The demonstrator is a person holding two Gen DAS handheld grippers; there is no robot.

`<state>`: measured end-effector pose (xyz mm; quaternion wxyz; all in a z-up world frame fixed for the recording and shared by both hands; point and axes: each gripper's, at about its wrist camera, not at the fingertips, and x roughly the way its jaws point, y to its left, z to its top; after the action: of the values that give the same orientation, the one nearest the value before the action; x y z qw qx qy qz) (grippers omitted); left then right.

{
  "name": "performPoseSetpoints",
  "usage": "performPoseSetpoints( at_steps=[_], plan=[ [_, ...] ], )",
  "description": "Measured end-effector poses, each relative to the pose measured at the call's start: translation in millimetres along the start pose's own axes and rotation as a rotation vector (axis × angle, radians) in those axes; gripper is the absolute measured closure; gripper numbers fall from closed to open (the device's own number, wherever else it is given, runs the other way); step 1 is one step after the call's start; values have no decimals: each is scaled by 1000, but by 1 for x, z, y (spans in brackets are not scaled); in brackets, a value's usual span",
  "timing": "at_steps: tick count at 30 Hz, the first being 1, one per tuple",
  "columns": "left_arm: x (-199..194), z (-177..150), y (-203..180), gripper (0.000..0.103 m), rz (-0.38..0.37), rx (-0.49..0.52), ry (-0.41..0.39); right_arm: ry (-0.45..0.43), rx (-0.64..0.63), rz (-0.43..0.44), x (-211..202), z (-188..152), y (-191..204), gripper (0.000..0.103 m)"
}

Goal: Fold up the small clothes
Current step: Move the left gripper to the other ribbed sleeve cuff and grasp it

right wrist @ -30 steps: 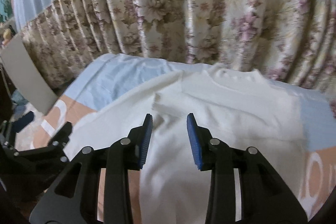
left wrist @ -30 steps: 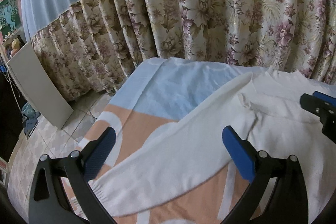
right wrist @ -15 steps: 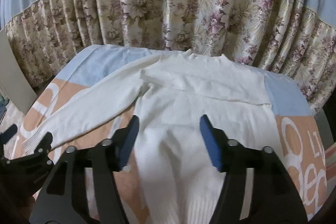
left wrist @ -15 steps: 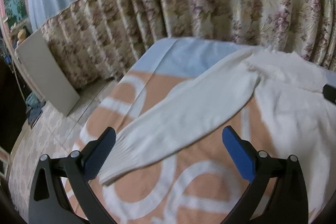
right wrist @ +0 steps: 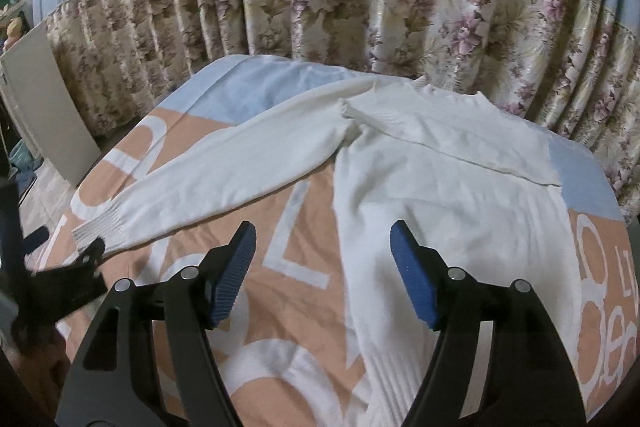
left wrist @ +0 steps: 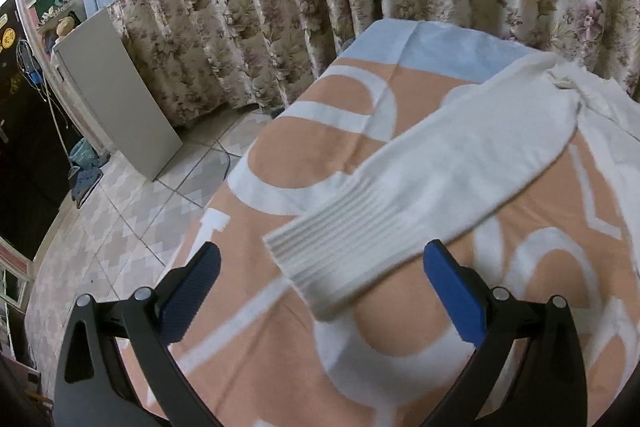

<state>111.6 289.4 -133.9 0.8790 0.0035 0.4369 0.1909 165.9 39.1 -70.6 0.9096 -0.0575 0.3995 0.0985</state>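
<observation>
A white knit sweater [right wrist: 440, 195] lies flat on a bed, its collar toward the curtain. One sleeve is folded across the chest; the other sleeve [right wrist: 224, 175] stretches out to the left. The ribbed cuff [left wrist: 332, 247] of that sleeve lies just ahead of my left gripper [left wrist: 320, 275], which is open with nothing between its blue pads. My right gripper [right wrist: 324, 255] is open too, hovering over the sweater's left side edge and the blanket. The left gripper [right wrist: 64, 267] shows at the left edge of the right wrist view, by the cuff.
The bed carries an orange, white and light blue blanket [left wrist: 360, 355]. A floral curtain [right wrist: 360, 7] hangs right behind it. Left of the bed are a tiled floor [left wrist: 120, 211], a leaning white panel [left wrist: 120, 95] and a bundle of cloth on the floor.
Both grippers have pulled back from the collar end toward the near end of the bed. The left one now sits at the sleeve cuff. The right gripper's jaws have widened.
</observation>
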Motion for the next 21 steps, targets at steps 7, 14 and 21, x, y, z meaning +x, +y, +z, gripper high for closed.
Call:
performPoseSetpoints(
  at_steps=[7,14,21],
  plan=[
    [20,7,8,2,-90,-23,27,2,-9,1,-1,-1,4,32],
    [41,5,9,2,-178,-43,78,6,0,-5,-1,-1,-2,32],
    [33,12,-2,67,-263,-14,60,20,2,9,3,-4,-1,31]
  ],
)
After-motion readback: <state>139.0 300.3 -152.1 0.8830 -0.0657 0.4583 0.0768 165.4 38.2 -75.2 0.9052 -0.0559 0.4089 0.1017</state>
